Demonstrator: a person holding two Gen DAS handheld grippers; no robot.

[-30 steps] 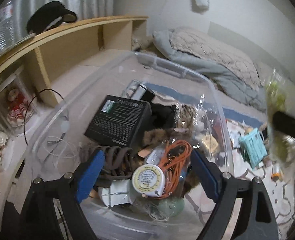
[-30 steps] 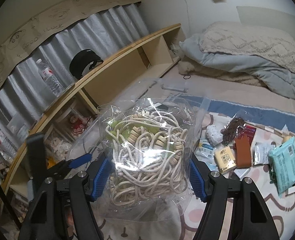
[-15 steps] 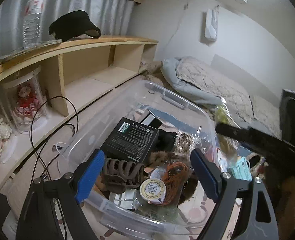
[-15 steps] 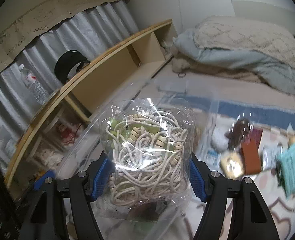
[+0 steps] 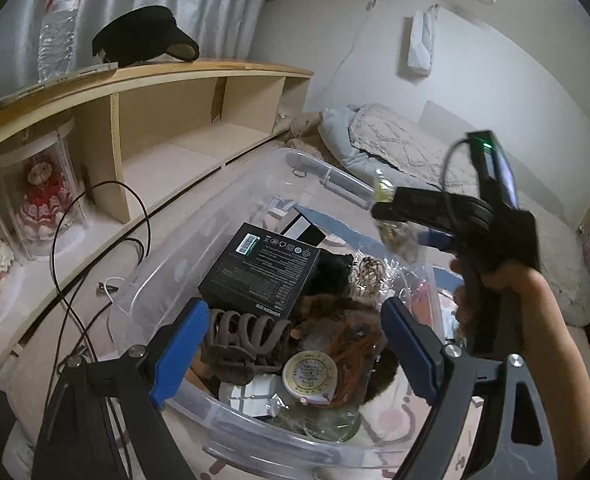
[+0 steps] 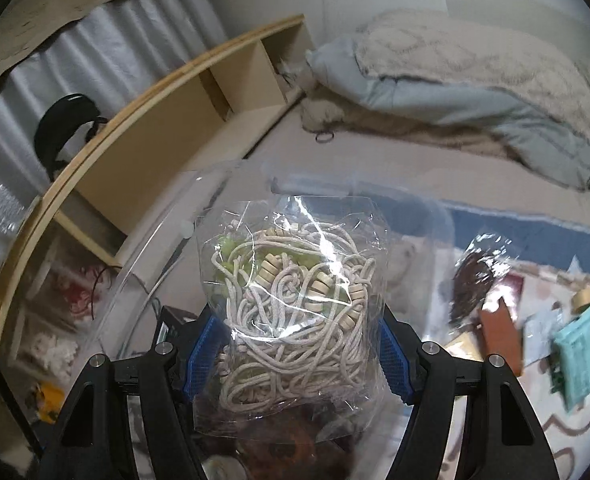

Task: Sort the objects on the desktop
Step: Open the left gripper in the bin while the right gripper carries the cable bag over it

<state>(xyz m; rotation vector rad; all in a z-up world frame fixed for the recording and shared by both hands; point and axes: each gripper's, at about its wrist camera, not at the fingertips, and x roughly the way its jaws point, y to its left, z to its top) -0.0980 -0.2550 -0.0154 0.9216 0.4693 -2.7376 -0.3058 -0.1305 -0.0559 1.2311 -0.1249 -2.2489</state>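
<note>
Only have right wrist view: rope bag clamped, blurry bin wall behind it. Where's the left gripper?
Observer: The left gripper is open and empty, hanging over the near rim of the clear bin.
Operator: What's under my bag?
Observer: The bin is heaped: a black box, a brown hair claw, and a round tape measure beside an orange cord.
Operator: Am I inside the rim?
Observer: From the left wrist view, the right gripper holds the rope bag above the bin's far right part, clear of the heap as far as I can tell.
</note>
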